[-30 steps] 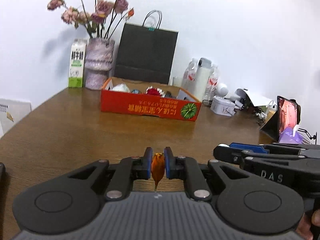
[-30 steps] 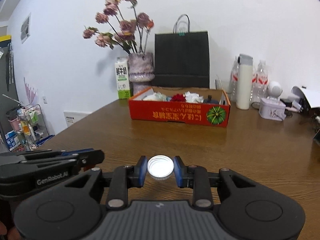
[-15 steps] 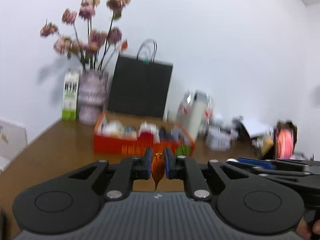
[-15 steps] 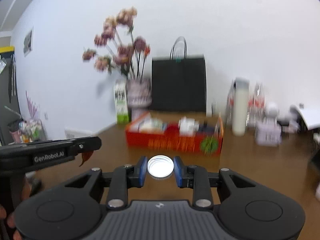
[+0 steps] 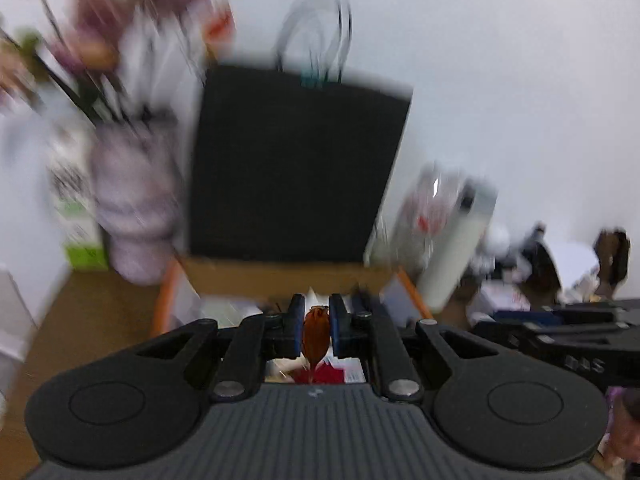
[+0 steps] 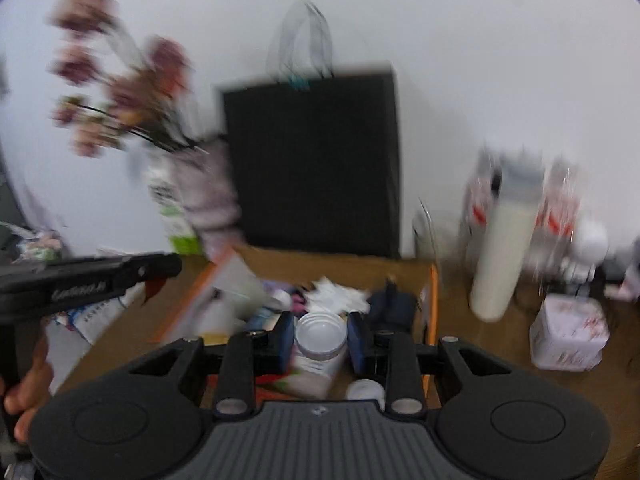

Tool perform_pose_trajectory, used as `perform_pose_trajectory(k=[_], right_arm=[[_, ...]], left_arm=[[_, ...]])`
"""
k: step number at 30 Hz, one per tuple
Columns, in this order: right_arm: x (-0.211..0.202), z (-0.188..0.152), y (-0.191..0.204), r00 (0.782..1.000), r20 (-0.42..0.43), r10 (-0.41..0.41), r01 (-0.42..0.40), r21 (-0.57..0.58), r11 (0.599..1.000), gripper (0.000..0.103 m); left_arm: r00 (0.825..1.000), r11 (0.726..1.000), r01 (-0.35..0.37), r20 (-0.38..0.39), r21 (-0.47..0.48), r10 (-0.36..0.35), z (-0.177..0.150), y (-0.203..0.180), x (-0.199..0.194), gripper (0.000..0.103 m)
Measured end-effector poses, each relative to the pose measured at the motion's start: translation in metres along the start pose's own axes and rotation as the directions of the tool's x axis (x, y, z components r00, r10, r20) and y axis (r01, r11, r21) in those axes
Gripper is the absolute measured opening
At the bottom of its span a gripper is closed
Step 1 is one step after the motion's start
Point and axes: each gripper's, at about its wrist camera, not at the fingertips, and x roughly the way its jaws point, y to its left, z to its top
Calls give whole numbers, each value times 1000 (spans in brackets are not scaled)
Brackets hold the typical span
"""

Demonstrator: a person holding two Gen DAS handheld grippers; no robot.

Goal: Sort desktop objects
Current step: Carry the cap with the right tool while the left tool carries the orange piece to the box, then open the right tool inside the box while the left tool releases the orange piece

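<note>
While above the orange box [image 6: 432, 300], left claw [image 5: 316, 322] tight on an orange leaf [image 5: 316, 334], right claw [image 6: 320, 336] on a white cap [image 6: 320, 332].

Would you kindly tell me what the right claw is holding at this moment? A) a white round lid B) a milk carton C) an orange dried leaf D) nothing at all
A: in the right wrist view the right claw is shut on a white round lid, held above the orange box.

light: bright, even, soft | blur: heavy motion smear on background | sharp: near foreground only | edges: fisheye bending, dark corners
</note>
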Motion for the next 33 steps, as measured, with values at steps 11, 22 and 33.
perform_pose_trajectory(k=[11,22,33], right_arm=[[122,-11,-53,993,-107,-45,54,83,995,28],[109,5,-50,998,2,-58,58,92,994,58],[36,-69,-17,999,19,-43,42,71,997,65]], left_arm=[[991,999,-35,-127,3,35,-8,-5,137,14],[994,998,-64,-89,12,64,3,-2,120,72],[992,993,-116,-46,-30,115,-88,-4,1,103]])
